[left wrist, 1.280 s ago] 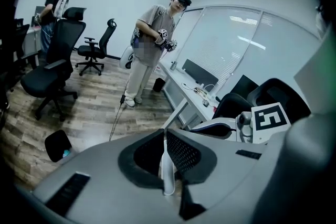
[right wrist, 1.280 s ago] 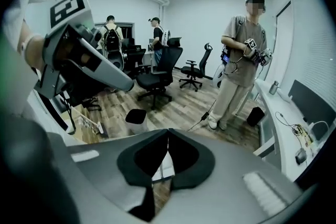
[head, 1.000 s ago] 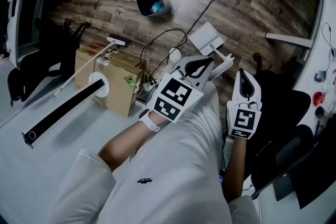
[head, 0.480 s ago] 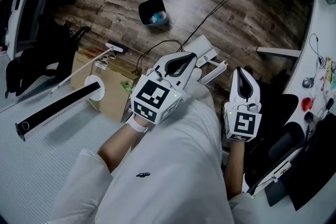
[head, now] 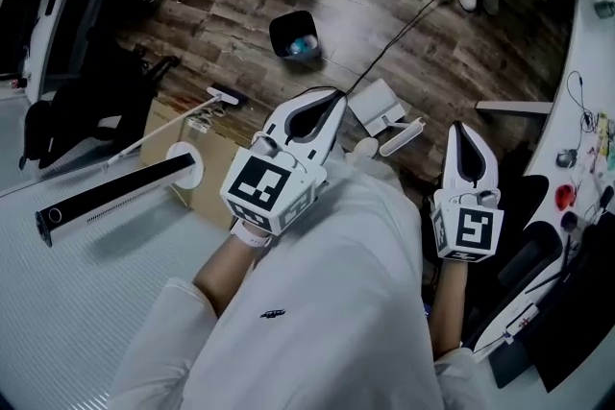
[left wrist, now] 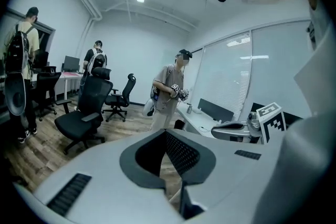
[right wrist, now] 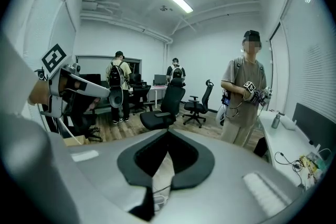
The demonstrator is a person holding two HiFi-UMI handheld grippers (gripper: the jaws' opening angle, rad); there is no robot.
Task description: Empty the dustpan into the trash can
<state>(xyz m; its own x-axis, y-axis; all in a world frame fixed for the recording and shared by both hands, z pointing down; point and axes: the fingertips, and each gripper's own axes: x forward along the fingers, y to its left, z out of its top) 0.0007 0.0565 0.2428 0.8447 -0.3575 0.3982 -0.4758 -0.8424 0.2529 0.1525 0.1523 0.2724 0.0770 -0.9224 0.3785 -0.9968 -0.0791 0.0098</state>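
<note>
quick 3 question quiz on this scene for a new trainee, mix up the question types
1. True or false: the left gripper is shut on the dustpan.
2. Where does the trash can stand? A: on the wooden floor. B: on the desk. C: on the cardboard box.
3. Fill in: the right gripper has its jaws ___, with nothing between them.

Key: 1 false, because its jaws are together and empty and the dustpan lies on the floor. 2 A. 3 shut.
</note>
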